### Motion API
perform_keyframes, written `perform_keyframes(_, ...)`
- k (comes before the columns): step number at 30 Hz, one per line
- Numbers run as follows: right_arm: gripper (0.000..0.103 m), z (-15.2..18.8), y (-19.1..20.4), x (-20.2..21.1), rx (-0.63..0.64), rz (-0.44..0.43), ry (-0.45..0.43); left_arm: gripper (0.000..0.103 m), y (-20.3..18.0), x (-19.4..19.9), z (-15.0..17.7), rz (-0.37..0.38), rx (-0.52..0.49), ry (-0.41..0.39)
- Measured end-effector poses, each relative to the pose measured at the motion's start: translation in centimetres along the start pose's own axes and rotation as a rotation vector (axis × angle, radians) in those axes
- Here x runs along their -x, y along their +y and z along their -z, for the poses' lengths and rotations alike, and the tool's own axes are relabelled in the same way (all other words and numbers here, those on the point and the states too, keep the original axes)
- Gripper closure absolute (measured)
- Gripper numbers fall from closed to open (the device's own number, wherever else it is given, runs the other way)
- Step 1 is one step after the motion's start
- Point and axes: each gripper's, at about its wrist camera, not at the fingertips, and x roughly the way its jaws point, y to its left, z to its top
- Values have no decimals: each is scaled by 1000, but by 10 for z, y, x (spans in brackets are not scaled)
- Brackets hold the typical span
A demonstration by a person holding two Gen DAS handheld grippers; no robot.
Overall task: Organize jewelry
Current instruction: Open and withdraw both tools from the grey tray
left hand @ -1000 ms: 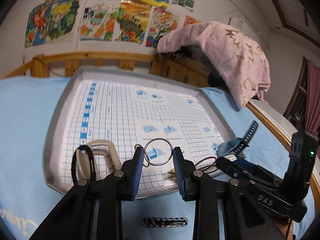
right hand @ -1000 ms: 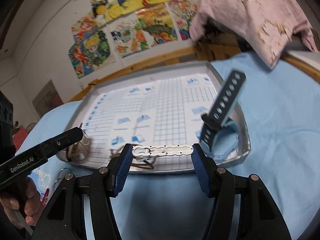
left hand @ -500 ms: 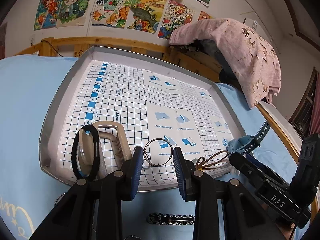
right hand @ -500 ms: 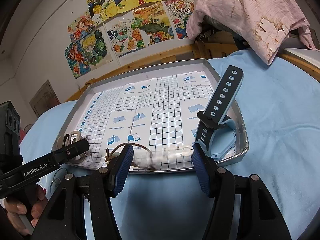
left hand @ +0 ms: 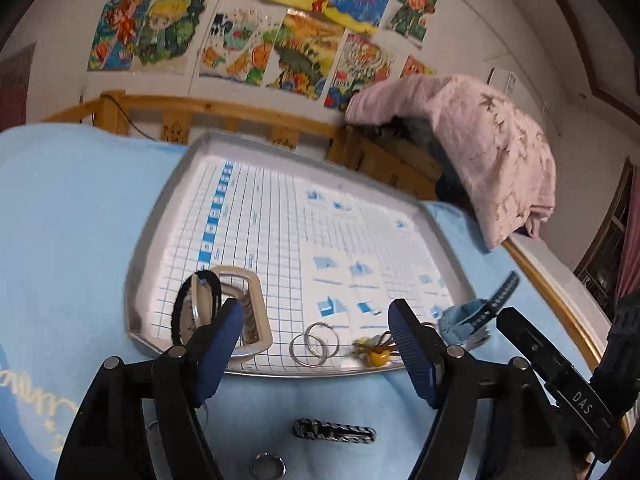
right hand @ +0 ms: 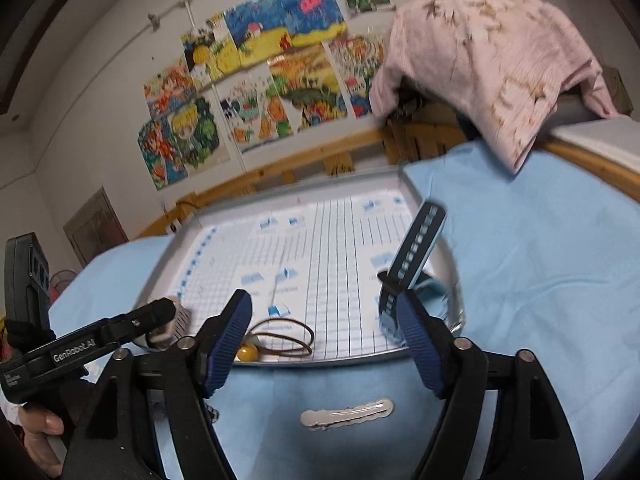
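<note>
A grey tray (left hand: 156,216) lined with grid paper lies on the blue bedsheet. Near its front edge lie linked silver rings (left hand: 314,345), a brown hair tie with a yellow bead (left hand: 376,354), a beige clip (left hand: 250,312), a black hair band (left hand: 192,308) and a blue watch (left hand: 476,316). My left gripper (left hand: 316,356) is open and empty, just in front of the rings. My right gripper (right hand: 326,340) is open and empty. A silver hair clip (right hand: 346,412) lies on the sheet below it, outside the tray (right hand: 450,280). The hair tie (right hand: 280,338) and watch (right hand: 412,268) also show there.
A dark patterned hair clip (left hand: 334,432) and a small round ring (left hand: 268,468) lie on the sheet in front of the tray. A pink blanket (left hand: 480,140) hangs over a wooden frame at the back right. Drawings cover the wall.
My left gripper opened and let the silver rings drop into the tray. My right gripper opened and the silver hair clip now lies on the sheet in front of the tray. Both grippers pulled back.
</note>
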Motion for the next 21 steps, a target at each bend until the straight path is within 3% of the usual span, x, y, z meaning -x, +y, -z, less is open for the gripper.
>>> perform_keyframes(3,29,-4,1,17,21,11,-37,23,-3,17,0,-18,5,-21)
perform_keyframes(8,16,-6,7,55,60,3,-121,1,-7,62,8,-55,-3,-133)
perform_keyframes(15,2,-6,21,115,146,3,-278,0,-14,129,23,-121,-59,-258)
perform_keyframes(21,2,5,41,155,180,5,-334,0,-17,179,43,-157,-94,-322)
